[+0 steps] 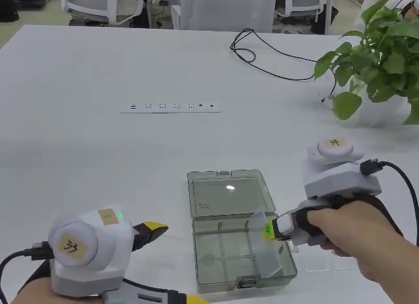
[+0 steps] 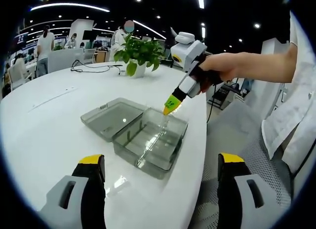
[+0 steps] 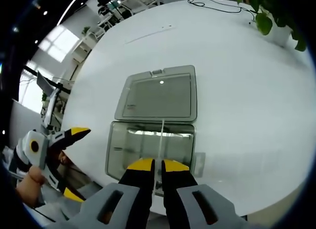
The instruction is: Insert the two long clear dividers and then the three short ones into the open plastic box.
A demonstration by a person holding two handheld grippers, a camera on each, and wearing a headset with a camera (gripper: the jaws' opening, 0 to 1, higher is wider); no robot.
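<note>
We record the right tongs [image 1: 270,230] pinched narrow on a clear divider [image 1: 268,251], which stands on edge inside the open plastic box [image 1: 196,251], right of its middle in the head view. The box sits on the white surface [image 1: 98,166] with its lid [image 1: 229,192] laid flat on the far side. We see the left tongs [image 2: 161,159] spread wide, gripping nothing, near the box's left side but apart from it.

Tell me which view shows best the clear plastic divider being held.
Head view: the clear plastic divider shows its broad face. The right gripper view gives it edge-on, a thin line; the left gripper view, a faint sheet.
</note>
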